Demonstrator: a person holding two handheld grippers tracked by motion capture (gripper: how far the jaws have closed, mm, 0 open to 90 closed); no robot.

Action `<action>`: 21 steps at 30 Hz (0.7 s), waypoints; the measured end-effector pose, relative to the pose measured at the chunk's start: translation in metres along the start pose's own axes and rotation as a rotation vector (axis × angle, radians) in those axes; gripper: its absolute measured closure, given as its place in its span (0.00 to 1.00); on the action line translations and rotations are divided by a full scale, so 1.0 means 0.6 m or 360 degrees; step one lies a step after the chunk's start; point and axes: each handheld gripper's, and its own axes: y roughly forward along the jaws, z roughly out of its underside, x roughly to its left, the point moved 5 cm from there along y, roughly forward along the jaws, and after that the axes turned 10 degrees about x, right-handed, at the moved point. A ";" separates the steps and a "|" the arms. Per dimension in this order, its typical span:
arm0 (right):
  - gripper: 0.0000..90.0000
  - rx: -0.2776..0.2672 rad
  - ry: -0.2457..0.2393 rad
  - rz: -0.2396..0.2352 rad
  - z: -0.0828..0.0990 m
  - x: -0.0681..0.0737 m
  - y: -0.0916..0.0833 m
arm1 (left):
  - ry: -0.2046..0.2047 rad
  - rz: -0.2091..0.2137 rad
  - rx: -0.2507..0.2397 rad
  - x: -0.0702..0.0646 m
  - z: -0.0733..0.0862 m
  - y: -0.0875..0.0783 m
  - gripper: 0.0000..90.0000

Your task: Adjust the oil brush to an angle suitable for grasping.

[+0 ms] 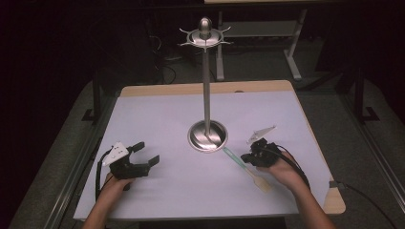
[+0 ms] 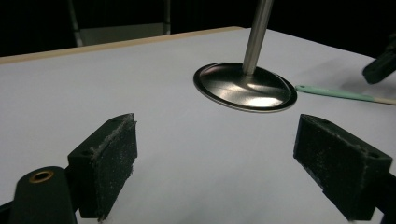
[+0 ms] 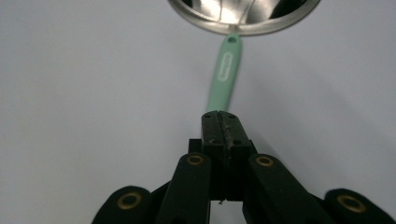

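The right gripper (image 3: pixel 220 122) is pressed together on the green handle of a spatula (image 1: pixel 243 168), which lies on the table (image 1: pixel 157 114) with its handle end touching the base of the metal stand (image 1: pixel 207 135). The left gripper (image 2: pixel 215 163) rests spread and holds nothing. The step seems to be picking up the spatula. Next, it probably must be lifted and its hole brought to a hook (image 1: pixel 224 29) on top.

left gripper (image 1: pixel 145 155): black, grey three-cornered plate | right gripper (image 3: pixel 223 122): black, brass rivets | sleeves: seemingly none
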 end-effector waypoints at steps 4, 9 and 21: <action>1.00 0.0001 0.0012 -0.0027 0.024 0.017 -0.012 | -0.0003 0.0000 -0.0006 0.000 0.000 0.001 0.14; 1.00 0.0028 0.0009 -0.0047 0.052 0.036 -0.018 | -0.0008 0.0001 -0.0006 0.001 0.000 0.001 0.14; 1.00 0.0112 -0.0032 -0.0040 0.094 0.071 -0.015 | -0.0035 -0.0006 -0.0001 0.005 0.000 0.000 0.14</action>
